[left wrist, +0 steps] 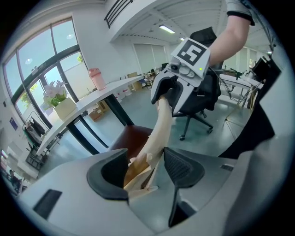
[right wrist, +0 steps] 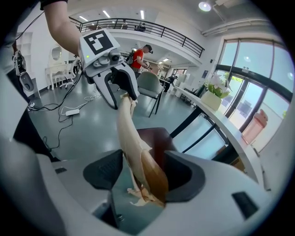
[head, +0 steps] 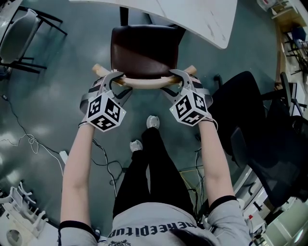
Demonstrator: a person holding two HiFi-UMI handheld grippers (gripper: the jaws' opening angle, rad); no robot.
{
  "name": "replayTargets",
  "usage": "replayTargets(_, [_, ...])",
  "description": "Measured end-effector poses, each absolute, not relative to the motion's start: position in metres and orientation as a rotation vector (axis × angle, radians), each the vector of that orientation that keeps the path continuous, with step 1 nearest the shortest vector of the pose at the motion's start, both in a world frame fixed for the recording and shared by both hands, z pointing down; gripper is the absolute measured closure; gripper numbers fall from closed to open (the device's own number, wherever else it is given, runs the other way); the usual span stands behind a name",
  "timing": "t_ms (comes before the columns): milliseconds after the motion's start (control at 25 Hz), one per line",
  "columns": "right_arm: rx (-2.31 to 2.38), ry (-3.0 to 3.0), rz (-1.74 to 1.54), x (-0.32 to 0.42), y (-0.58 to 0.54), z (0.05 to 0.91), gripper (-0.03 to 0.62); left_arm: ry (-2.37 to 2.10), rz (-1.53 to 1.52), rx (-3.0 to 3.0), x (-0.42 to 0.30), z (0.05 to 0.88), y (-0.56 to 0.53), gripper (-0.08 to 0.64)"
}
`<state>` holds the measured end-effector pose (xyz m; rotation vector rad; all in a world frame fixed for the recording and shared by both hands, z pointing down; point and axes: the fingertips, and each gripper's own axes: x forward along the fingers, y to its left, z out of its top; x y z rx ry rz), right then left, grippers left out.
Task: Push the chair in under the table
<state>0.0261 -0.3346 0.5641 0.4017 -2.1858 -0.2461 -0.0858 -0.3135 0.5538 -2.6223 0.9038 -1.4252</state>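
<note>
Chair (head: 144, 50), dark brown seat and pale curved top rail (head: 144, 82), stands on the grey floor (head: 72, 57) facing the white tabletop (head: 192, 14). The seat's far edge is just under the tabletop's rim and most of the seat is out in the open. Left tongs (head: 114, 77) pinch the rail near its left end and right tongs (head: 179, 76) pinch it near its right end, wood wedged between the pads of each. A black office chair (head: 250, 120) stands close on the right, a grey chair (head: 19, 33) well off to the left, and cables (head: 29, 141) trail over the floor.
</note>
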Motion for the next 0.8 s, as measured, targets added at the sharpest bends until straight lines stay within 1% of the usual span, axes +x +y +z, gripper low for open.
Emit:
replayTargets(240, [0.476, -2.154, -0.230, 0.024, -0.329, 0.555, 0.321, 0.967, -1.334, -2.668, -0.077, 0.536, -0.300, 0.343])
replayTargets(280, [0.496, -2.175, -0.220, 0.022, -0.326, 0.550, 0.334, 0.966, -1.325, -2.670, -0.076, 0.534, -0.296, 0.365])
replayTargets(320, [0.520, -2.207, -0.200, 0.020, -0.322, 0.543, 0.376, 0.961, -1.319, -2.673, -0.074, 0.533, -0.291, 0.394])
replayTargets(400, [0.561, -2.265, -0.154, 0.014, -0.314, 0.530, 0.449, 0.949, -1.309, -2.681, -0.071, 0.529, -0.283, 0.428])
replayTargets(480, [0.576, -2.306, -0.119, 0.007, -0.303, 0.519, 0.544, 0.956, -1.287, -2.688, -0.066, 0.522, -0.277, 0.457])
replayTargets(520, [0.578, -2.327, -0.099, 0.003, -0.298, 0.514, 0.563, 0.969, -1.270, -2.689, -0.064, 0.518, -0.276, 0.472])
replayTargets(640, [0.593, -2.393, -0.039, -0.009, -0.282, 0.498, 0.580, 1.021, -1.194, -2.699, -0.059, 0.500, -0.276, 0.524])
replayTargets(800, [0.640, -2.469, 0.031, -0.019, -0.265, 0.468, 0.581, 1.093, -1.055, -2.742, -0.050, 0.470, -0.270, 0.543])
